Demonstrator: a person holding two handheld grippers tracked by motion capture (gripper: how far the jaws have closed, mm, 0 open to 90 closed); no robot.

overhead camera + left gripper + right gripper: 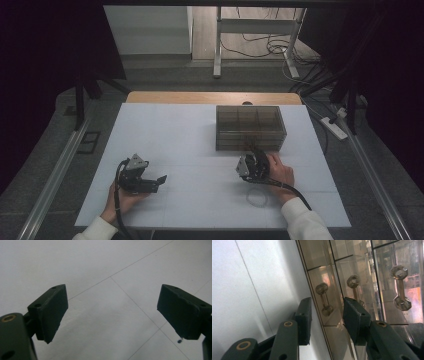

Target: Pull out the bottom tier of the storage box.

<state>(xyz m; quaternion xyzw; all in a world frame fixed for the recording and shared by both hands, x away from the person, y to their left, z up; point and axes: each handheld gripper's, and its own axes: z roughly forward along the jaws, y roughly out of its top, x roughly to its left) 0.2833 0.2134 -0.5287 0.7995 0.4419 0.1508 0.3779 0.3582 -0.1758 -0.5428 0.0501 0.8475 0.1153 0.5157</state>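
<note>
White matte board covers the table, ruled by thin seams into large squares, with a strip of pale wood showing at its far edge. At the left, a hand holds the left gripper low over the board, its black angular body topped by a grey three-cornered plate; in the left gripper view its two blunt black pads stand wide apart with nothing but bare board between them. Right of the middle sits a drawer box of smoky translucent plastic, rectangular, its top showing six compartments in two rows of three. The right gripper is right up against the box's near face. In the right gripper view, three drawer handles show on that face, each a slim bar with a faceted knob at either end; the jaws, half apart, frame the left handle without pressing on it, and the right pad covers the lower end of the middle handle.
</note>
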